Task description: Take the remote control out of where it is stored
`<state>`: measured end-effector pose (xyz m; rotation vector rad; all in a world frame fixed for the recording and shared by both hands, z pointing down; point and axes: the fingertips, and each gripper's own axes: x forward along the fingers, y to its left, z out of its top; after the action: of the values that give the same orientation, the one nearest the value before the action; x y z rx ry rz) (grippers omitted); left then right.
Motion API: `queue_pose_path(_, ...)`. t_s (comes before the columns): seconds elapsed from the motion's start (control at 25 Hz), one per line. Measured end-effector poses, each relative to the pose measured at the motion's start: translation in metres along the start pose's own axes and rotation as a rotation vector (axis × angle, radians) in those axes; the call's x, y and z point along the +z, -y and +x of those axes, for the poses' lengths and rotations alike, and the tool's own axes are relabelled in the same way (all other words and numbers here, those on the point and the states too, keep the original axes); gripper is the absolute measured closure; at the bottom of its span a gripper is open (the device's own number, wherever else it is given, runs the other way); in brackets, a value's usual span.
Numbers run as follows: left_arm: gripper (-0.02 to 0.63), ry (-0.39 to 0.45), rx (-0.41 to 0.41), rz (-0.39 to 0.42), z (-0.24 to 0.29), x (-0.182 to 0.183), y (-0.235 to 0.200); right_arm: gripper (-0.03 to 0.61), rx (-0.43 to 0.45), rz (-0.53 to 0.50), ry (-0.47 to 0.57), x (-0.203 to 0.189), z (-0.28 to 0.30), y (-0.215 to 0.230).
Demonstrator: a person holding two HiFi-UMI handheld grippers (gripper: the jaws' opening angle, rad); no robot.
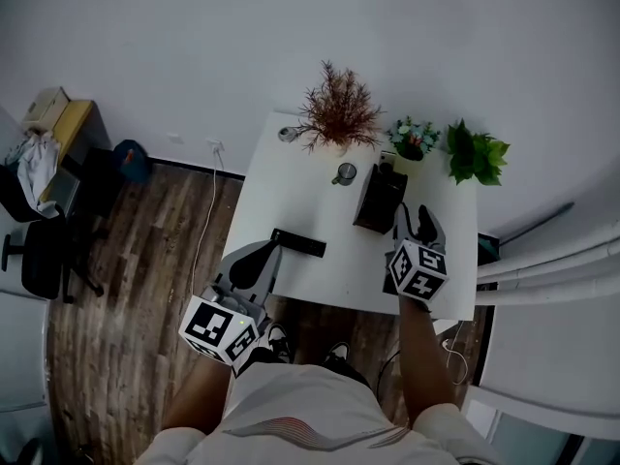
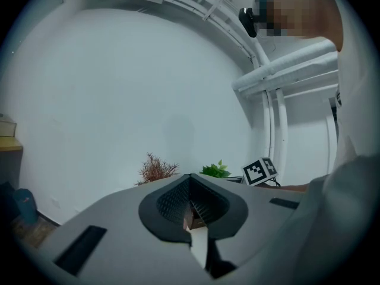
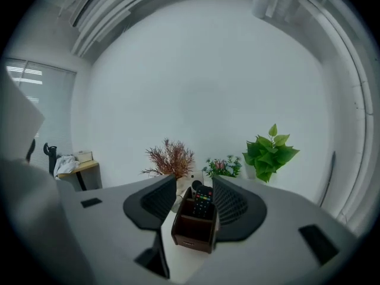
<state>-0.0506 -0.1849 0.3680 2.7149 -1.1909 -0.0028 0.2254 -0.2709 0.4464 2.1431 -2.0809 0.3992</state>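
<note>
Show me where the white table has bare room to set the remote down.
On the white table, the left-middle stretch is bare, bordered by the dried plant, mug and black bar-shaped object. So is the front strip between that object and the right gripper. It is crowded along the back edge by the green plant and around the brown storage box.

Setting: small office room. Evidence: white table [image 1: 291,211] against plain white wall [image 1: 291,27]; wood-plank floor [image 1: 136,298]; black office chair [image 1: 41,258] beside yellow side desk [image 1: 76,124] bearing cardboard box [image 1: 44,108]; potted plants [image 1: 475,151] along table's far edge; window blinds [image 3: 24,79].
</note>
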Motion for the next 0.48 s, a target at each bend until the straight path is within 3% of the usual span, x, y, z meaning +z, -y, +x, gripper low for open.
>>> queue_pose_path(0.24,0.605,-0.059,0.016,-0.039,0.009,-0.025,-0.028,0.381,-0.099,0.026,-0.09,-0.032,0.068,0.008)
queue_pose_path(0.48,0.604,-0.087,-0.025,-0.051,0.024,-0.035,-0.037,0.345,-0.173,0.083,-0.178,-0.053,0.114,0.022)
